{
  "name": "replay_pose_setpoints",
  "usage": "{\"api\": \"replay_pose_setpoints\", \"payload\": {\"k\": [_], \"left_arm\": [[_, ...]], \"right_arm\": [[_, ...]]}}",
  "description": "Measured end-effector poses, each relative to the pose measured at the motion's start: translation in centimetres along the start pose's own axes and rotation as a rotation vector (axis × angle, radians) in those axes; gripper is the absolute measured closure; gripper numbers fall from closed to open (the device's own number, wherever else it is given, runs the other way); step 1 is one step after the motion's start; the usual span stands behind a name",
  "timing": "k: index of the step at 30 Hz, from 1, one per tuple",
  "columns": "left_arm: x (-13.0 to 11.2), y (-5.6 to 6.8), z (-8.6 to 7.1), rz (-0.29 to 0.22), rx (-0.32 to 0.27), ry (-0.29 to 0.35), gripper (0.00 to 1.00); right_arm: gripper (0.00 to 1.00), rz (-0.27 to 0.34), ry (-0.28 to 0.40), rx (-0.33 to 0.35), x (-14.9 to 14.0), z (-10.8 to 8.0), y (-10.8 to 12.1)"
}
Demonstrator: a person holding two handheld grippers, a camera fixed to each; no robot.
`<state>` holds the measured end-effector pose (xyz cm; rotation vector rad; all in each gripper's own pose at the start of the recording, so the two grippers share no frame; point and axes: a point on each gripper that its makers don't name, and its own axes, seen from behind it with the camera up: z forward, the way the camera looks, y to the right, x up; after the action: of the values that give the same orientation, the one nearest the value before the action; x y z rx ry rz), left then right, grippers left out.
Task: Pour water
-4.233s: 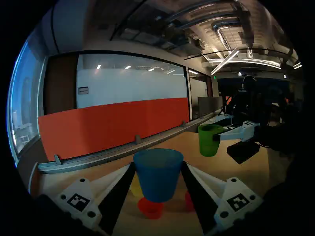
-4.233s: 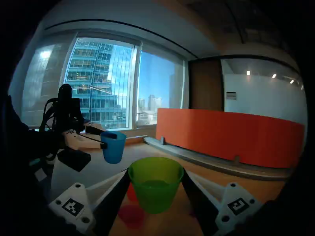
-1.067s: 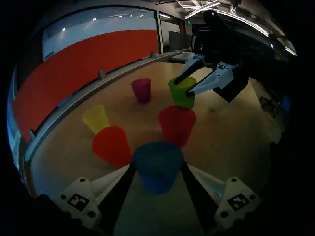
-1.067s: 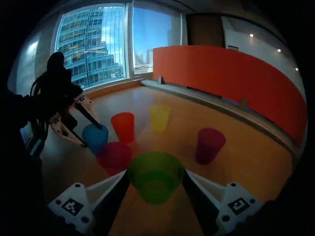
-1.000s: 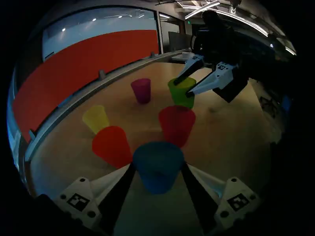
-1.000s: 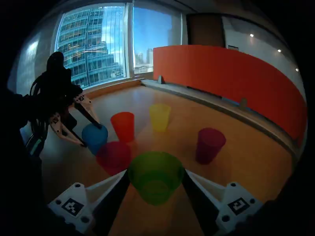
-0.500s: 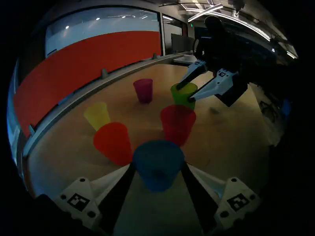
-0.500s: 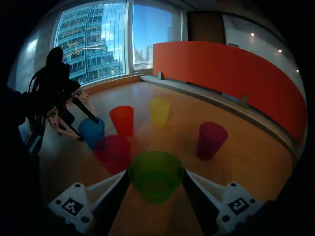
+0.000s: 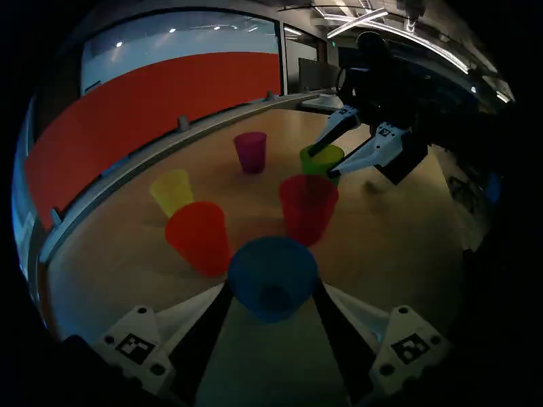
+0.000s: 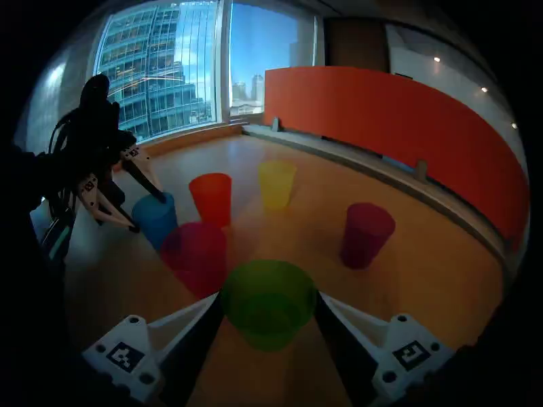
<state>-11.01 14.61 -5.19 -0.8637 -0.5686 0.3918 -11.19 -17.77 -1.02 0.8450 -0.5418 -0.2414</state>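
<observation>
Left gripper clamps the blue plastic cup between both fingers, upright, at the near edge of the wooden tabletop. Right gripper likewise grips the translucent green plastic cup, upright. Four seconds earlier both cups were held high, level with the orange partition wall. They now sit low beside the standing cups, though contact with the table cannot be told. Over the last second little has changed beyond a slight drift.

Between the two held cups stands the translucent red cup. The orange cup is just left of it, the yellow cup lies farther back, and the magenta cup is farthest. All four stand upright and apart. Whether water lies in the blue or the green cup cannot be made out.
</observation>
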Motion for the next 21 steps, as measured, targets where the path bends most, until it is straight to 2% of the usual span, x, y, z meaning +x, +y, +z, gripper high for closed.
{"api": "replay_pose_setpoints", "payload": {"k": [14, 21], "left_arm": [[-0.16, -0.04, -0.15, 0.002, 0.005, -0.002, 0.15], [-0.24, -0.11, -0.19, -0.017, 0.01, 0.005, 0.16]], "right_arm": [[0.08, -0.008, -0.011, -0.01, -0.67, -0.13, -0.16], [0.08, -0.003, -0.01, -0.015, -1.02, -0.38, -0.18]]}}
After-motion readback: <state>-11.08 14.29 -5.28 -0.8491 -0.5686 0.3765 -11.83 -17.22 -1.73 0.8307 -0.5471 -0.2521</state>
